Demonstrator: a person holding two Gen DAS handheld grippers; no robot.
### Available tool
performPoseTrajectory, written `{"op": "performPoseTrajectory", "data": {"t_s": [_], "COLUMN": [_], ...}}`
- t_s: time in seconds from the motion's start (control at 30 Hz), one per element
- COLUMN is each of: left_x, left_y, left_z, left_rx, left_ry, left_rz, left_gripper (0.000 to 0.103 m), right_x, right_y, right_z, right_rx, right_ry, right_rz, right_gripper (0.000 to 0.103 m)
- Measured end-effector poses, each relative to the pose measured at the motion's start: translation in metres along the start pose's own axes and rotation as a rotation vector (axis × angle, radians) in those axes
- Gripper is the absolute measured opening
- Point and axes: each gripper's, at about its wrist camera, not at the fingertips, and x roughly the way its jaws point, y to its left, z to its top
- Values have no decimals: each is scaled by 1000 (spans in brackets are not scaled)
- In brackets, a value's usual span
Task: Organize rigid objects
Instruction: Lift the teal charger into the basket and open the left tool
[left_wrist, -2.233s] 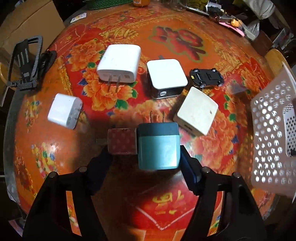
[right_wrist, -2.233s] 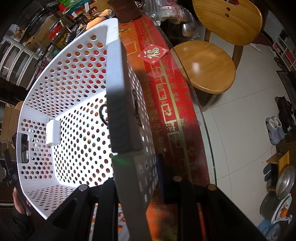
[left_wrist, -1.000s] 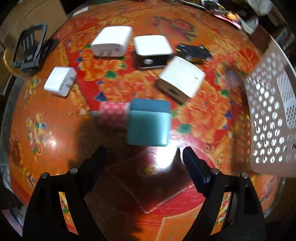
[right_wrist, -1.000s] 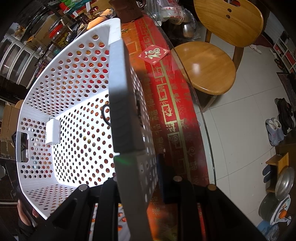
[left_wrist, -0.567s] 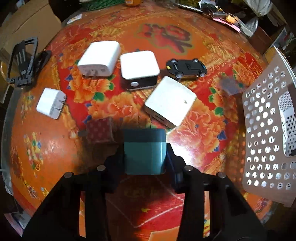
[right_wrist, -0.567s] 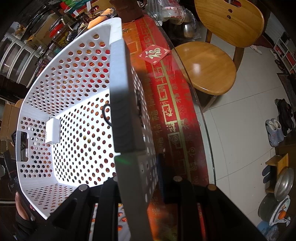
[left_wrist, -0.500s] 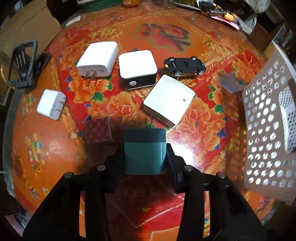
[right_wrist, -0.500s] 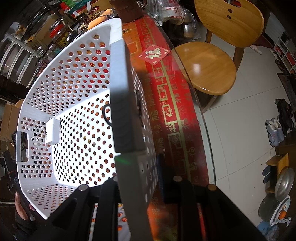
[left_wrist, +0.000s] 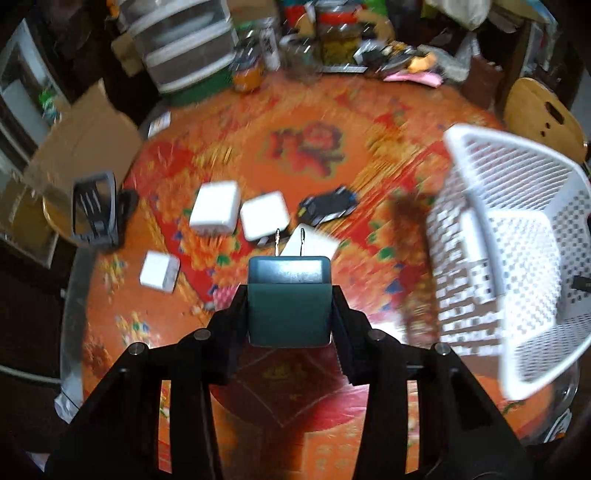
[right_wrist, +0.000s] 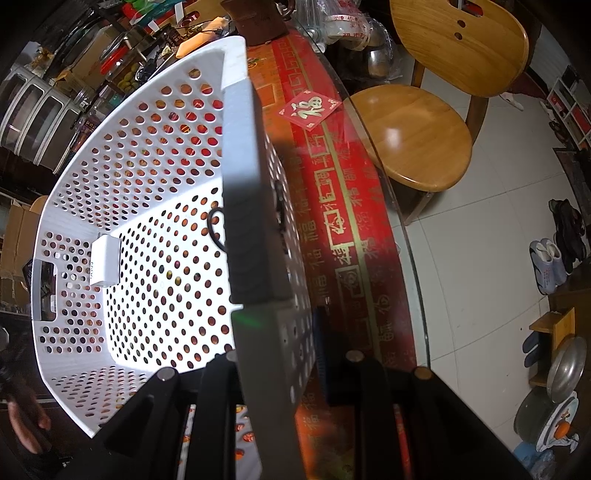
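The left gripper (left_wrist: 290, 306) is clamped on a teal charger (left_wrist: 289, 301). Its jaws have just been closing, and the charger sits tight between them, up in the air above the round table (left_wrist: 258, 147) with its red and orange flower cloth. Two metal prongs stick out of the charger at 12 o'clock. The picture from this side is blurry. Down on the table, at about 11 o'clock from the charger, lie two white chargers (left_wrist: 215, 207) side by side, and a smaller white one (left_wrist: 159, 270) lies at 9 o'clock. A white square block (left_wrist: 317, 245) peeks out just behind the prongs. A black toy car (left_wrist: 328, 205) sits at 1 o'clock. A little pink cube (left_wrist: 225, 295) is just beside the left jaw. A black stand (left_wrist: 94, 208) sits at the table's edge at 10 o'clock. The white basket (left_wrist: 517, 258) with lots of holes is at 3 o'clock, tipped up on its side. The right gripper (right_wrist: 280, 365) is squeezed shut on the basket's rim (right_wrist: 243, 184), holding it tilted. Inside the basket, at 9 o'clock in the right view, a small white charger (right_wrist: 105, 260) rests against the far wall. A black ring (right_wrist: 214, 230) shows near the rim. Two wooden chairs (right_wrist: 410, 133) stand beside the table at 1 o'clock.
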Motion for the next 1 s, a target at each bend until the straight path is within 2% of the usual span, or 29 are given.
{"op": "performPoseTrajectory", "data": {"t_s": [0.23, 0.43, 0.6, 0.8, 1.0], "left_x": [-53, -66, -50, -22, 3], "left_y": [-54, -107, -149, -198, -227], "left_z": [29, 41, 36, 22, 12], "left_rx": [84, 183, 253, 364, 425], "left_ry": [-42, -39, 18, 82, 141], "left_rz": [-30, -60, -111, -112, -127], "left_gripper": [39, 39, 39, 39, 39], "right_x": [0, 0, -1, -2, -2], "right_y": [0, 0, -1, -3, -4], "right_z": [0, 0, 0, 0, 0], "right_rx": [-1, 4, 7, 10, 11], "right_ry": [0, -4, -7, -9, -9], "right_rz": [4, 8, 12, 20, 26], "right_gripper": [18, 18, 18, 20, 21]}}
